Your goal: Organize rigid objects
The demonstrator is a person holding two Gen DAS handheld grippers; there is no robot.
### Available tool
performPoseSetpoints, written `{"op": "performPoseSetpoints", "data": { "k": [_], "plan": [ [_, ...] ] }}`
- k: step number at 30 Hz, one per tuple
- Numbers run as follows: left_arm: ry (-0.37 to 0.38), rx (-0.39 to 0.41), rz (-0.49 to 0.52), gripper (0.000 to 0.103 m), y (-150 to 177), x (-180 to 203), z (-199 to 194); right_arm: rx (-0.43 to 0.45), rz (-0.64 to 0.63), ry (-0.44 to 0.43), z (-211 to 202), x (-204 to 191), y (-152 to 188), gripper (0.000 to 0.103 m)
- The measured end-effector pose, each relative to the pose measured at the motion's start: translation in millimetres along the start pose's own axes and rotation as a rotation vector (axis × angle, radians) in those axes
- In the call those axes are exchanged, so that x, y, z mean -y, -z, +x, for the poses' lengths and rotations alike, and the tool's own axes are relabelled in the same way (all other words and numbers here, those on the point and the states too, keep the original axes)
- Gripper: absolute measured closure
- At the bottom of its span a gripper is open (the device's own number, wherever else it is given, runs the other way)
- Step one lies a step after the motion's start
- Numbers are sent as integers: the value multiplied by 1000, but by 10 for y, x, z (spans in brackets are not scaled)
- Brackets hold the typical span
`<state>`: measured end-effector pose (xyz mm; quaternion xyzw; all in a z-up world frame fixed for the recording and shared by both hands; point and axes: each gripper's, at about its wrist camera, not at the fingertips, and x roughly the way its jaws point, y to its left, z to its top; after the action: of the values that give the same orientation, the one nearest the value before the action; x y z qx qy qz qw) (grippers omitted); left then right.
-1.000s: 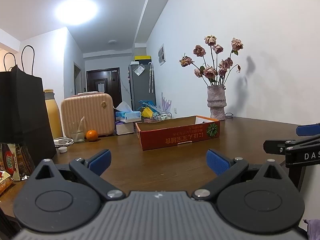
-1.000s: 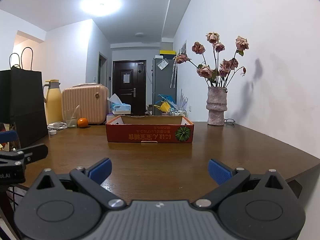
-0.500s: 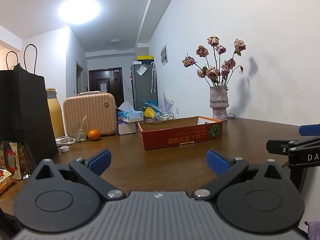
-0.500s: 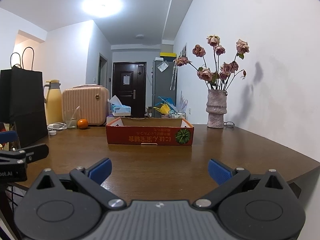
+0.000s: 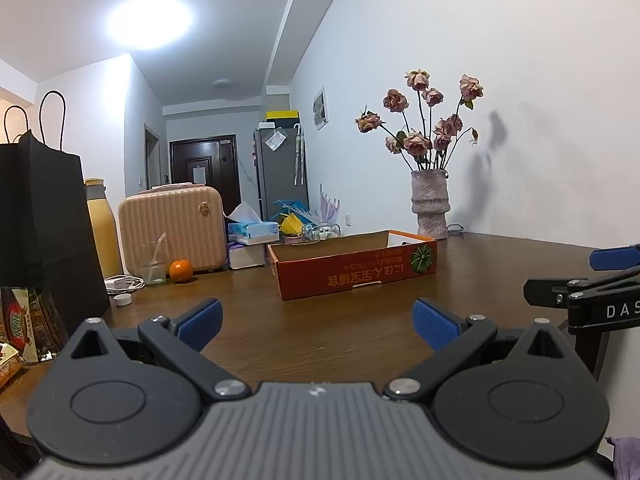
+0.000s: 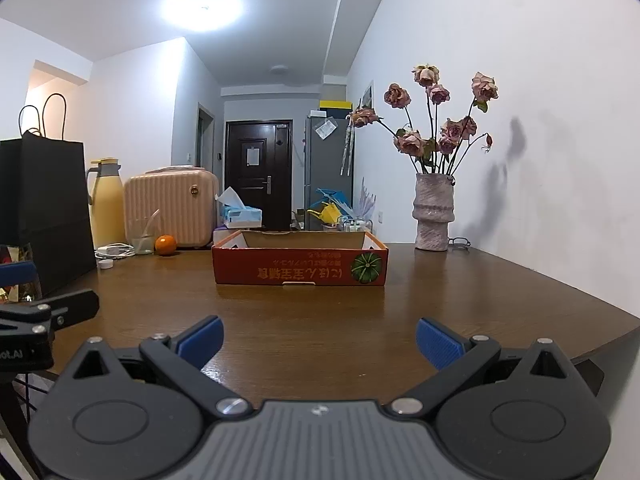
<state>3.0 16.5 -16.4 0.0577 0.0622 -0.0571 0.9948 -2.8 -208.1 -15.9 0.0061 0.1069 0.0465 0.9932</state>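
Note:
A shallow red cardboard box (image 5: 354, 268) stands open on the brown wooden table (image 5: 320, 320); it also shows in the right wrist view (image 6: 300, 266). An orange (image 5: 180, 270) lies at the far left beside a glass (image 5: 153, 260) and a small white cap (image 5: 122, 300). My left gripper (image 5: 316, 320) is open and empty, held low over the near table edge. My right gripper (image 6: 318, 338) is open and empty, level with it on the right; its side shows in the left wrist view (image 5: 592, 300).
A black paper bag (image 5: 40, 232), snack packets (image 5: 24, 328), a yellow thermos (image 5: 104, 232) and a pink case (image 5: 172, 228) crowd the left side. Tissue boxes (image 5: 252, 232) stand behind. A vase of dried roses (image 5: 430, 204) stands at the back right by the wall.
Both grippers have tilted slightly downward and crept forward; the box and vase sit a little lower in view. Nothing on the table moved. Both jaws stayed open.

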Motion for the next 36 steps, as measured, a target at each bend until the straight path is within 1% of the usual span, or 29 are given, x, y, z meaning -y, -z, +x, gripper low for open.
{"op": "performPoseSetpoints", "data": {
  "k": [36],
  "plan": [
    [-8, 10, -6, 0, -25, -24, 2, -7, 27, 14, 26, 50, 8, 0]
  ]
}}
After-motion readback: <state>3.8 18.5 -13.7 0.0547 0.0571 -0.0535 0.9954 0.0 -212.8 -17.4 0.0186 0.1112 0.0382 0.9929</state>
